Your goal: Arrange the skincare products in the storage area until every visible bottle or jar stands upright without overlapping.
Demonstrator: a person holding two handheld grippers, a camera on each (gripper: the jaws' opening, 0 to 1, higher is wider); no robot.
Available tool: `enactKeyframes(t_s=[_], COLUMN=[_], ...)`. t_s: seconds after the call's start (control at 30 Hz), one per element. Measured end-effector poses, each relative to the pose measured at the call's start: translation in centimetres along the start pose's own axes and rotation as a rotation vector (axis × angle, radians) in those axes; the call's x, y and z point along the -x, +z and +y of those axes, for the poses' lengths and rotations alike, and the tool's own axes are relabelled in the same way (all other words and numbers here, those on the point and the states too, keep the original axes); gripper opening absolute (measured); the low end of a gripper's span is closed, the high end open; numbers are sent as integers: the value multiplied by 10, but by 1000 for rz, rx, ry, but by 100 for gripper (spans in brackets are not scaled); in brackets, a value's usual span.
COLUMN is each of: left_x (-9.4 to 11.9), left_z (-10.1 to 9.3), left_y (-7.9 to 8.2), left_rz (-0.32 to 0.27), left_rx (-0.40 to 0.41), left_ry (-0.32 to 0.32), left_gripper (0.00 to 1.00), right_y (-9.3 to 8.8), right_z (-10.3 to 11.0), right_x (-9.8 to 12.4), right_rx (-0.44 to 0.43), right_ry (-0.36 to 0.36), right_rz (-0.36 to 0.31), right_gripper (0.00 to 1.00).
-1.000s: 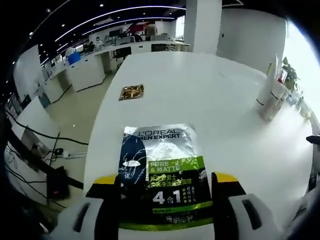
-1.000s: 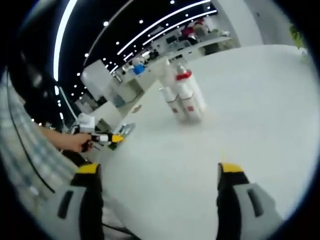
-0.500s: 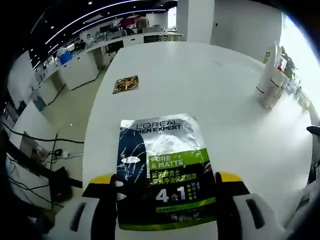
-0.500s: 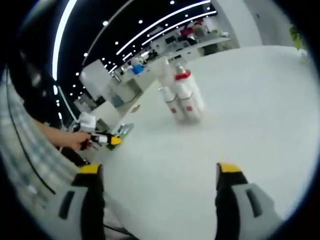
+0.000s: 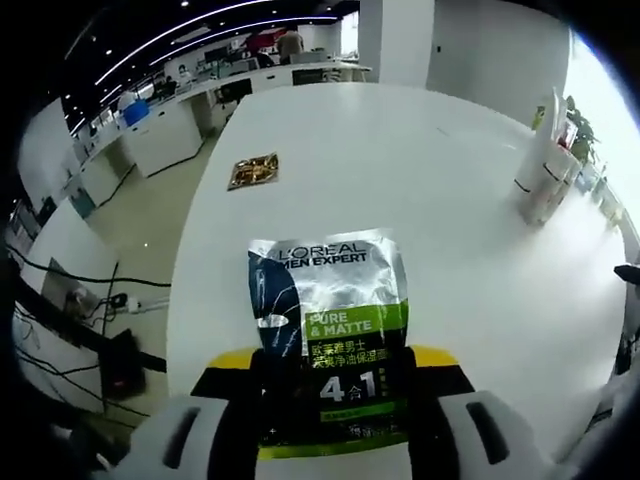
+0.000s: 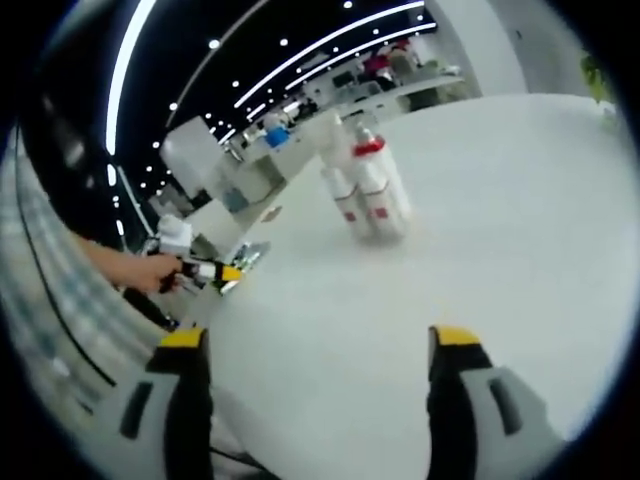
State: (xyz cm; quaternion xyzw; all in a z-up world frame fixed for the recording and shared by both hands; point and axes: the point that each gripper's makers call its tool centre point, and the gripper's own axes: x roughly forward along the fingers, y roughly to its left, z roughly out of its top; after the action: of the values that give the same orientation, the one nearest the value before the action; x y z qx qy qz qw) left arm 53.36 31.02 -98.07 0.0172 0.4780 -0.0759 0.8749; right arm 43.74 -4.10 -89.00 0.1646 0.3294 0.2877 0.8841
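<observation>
A silver, black and green L'Oreal Men Expert sachet lies flat on the white table, near its front edge. My left gripper is shut on the sachet's lower half, its jaws pressing both side edges. Several white bottles, one with a red cap, stand upright in a tight group at the far right; the same bottles appear in the right gripper view. My right gripper hangs open over bare table, well short of the bottles. A hand holds the left gripper at the table's left edge.
A small brown sachet lies flat further up the table on the left. The table's left edge drops to a floor with cables. Office desks stand beyond, and a plant is behind the bottles.
The left gripper's jaws have drawn in against the sachet's sides, and the sachet's lower part looks narrower. The right gripper stays open and has barely moved.
</observation>
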Motion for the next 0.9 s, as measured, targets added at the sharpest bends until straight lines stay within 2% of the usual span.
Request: enactKeyframes(t_s=[0.1,0.13,0.17,0.2,0.23,0.27,0.3,0.33,0.4,0.47,0.5,0.53,0.6,0.7,0.73,0.77,0.8,0.83,0.87,0.9], left_x=[0,1,4,6,4,4,6,7,12,15,15,15,14,12,8,4,1,-3,-3,-4], left_z=[-4,-4,7,7,-3,0,-5,-3,-9,-9,-10,-15,-28,-44,-57,-62,-64,-67,-69,-67], left_y=[3,5,4,0,2,0,-5,-6,-4,8,13,20,30,36,33,30,27,24,19,21], left_rz=[-14,-23,-13,12,-12,1,25,26,8,-51,-74,-99,-120,-126,-101,-85,-72,-57,-33,-53], left_rx=[35,65,96,59,135,88,56,4,36,100,118,171,200,178,220,227,219,211,184,127], left_ry=[-23,-30,19,3,-33,-27,-27,-15,-18,-8,-14,-28,-53,-60,-95,-96,-89,-81,-68,-31], left_gripper=[53,47,20,5,12,10,10,12,13,20,26,38,58,69,74,81,90,93,95,94], right_y=[0,0,0,0,0,0,0,-1,-2,-2,-2,-3,-5,-7,-7,-7,-7,-8,-9,-10], right_z=[0,0,0,0,0,0,0,-1,-1,-1,-1,-2,-3,-4,-3,-3,-3,-3,-4,-4], right_x=[0,0,0,1,1,2,2,2,3,4,5,5,6,6,7,8,8,9,11,12], right_rx=[14,16,19,19,18,18,19,20,21,21,20,17,13,10,10,12,11,10,8,8], right_ry=[4,5,6,6,6,6,6,6,6,5,4,4,2,0,-1,-1,-2,-3,-6,-8], right_rz=[6,7,7,7,7,8,8,9,11,9,9,11,14,11,10,6,4,5,6,5], right_gripper=[87,87,87,86,86,86,86,86,86,86,86,86,86,86,86,86,86,86,86,86])
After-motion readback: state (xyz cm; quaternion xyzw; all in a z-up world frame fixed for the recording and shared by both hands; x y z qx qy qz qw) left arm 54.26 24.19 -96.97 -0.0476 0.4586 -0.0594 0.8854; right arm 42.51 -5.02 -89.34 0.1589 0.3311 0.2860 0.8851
